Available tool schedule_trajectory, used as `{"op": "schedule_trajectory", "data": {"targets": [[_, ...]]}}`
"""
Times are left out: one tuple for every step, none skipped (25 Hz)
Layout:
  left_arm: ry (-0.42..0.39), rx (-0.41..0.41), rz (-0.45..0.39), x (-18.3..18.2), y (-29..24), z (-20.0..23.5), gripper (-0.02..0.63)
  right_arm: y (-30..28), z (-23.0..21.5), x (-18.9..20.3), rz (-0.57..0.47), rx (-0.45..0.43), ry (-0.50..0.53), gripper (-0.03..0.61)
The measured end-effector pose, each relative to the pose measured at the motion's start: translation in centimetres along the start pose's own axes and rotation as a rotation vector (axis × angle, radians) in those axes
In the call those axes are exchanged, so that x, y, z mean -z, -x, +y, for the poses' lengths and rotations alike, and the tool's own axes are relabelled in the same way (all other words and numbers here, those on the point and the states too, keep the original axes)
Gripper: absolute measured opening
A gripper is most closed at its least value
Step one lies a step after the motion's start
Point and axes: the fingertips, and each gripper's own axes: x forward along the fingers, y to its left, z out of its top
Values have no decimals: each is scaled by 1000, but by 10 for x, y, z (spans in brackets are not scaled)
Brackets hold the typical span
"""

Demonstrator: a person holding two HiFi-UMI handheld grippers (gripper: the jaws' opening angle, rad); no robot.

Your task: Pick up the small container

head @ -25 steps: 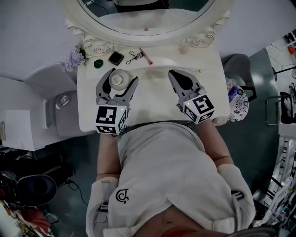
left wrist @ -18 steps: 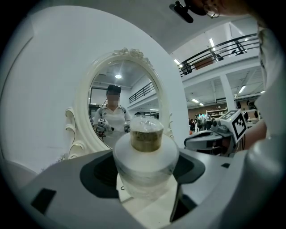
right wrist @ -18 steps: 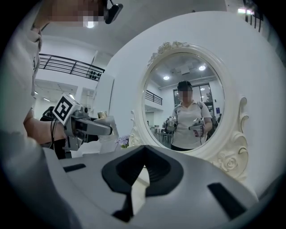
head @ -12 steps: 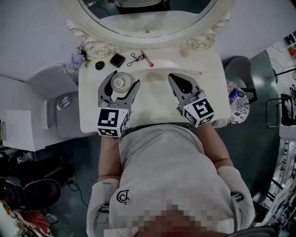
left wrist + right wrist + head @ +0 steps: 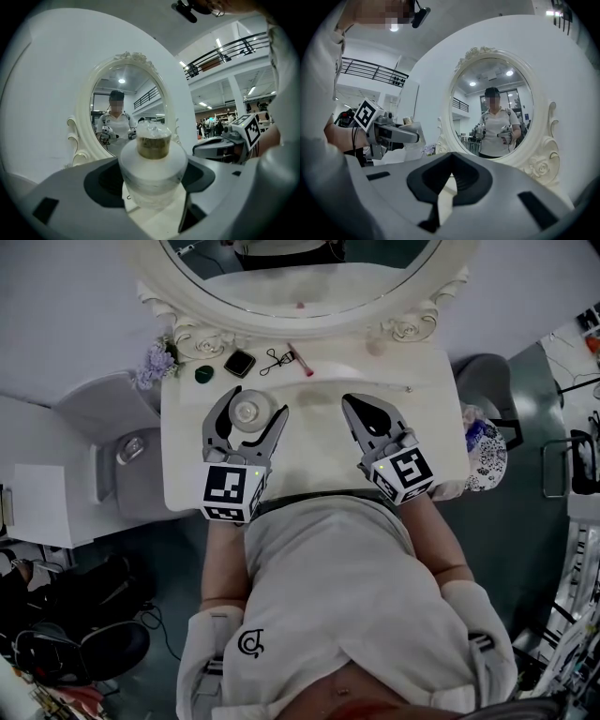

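Along the back edge of the cream-white dressing table (image 5: 314, 451), reading from the left, I note a small bunch of pale purple flowers (image 5: 153, 363), a dark green round piece (image 5: 202, 374), a black square compact (image 5: 240, 363), a black wire eyelash curler (image 5: 274, 358) and a thin pink stick (image 5: 300, 359). All lie close to the carved cream frame of the oval mirror (image 5: 199, 337).

My left claw (image 5: 259, 401) is over the left half of the table top, just in front of the compact. Its jaws stand wide and are clamped on the small round container (image 5: 152, 168), a frosted white body with a dull gold neck and a clear cap. The container's wall meets the dark pad on each side. It stands upright between the jaws. Whether its base rests on the table or is just clear of it, I cannot tell.

My right claw (image 5: 349, 399) is over the right half of the table, well apart from the container. Its jaws are together with nothing between them, tips pointing toward the mirror.
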Motion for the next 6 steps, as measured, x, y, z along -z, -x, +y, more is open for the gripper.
{"op": "schedule_trajectory", "data": {"targets": [[0, -1, -2, 0, 1, 0, 348, 0, 1, 0, 0, 0, 7, 5], [1, 0, -4, 0, 1, 0, 348, 0, 2, -1, 1, -2, 15, 5], [1, 0, -6, 0, 1, 0, 348, 0, 3, -2, 1, -4, 23, 5], [-1, 1, -8, 0, 1, 0, 348, -1, 4, -3, 2, -5, 28, 5], [-3, 1, -11, 0, 1, 1, 348, -1, 4, -4, 2, -6, 30, 5], [-6, 1, -13, -1, 0, 1, 348, -1, 5, -4, 2, -7, 31, 5]]}}
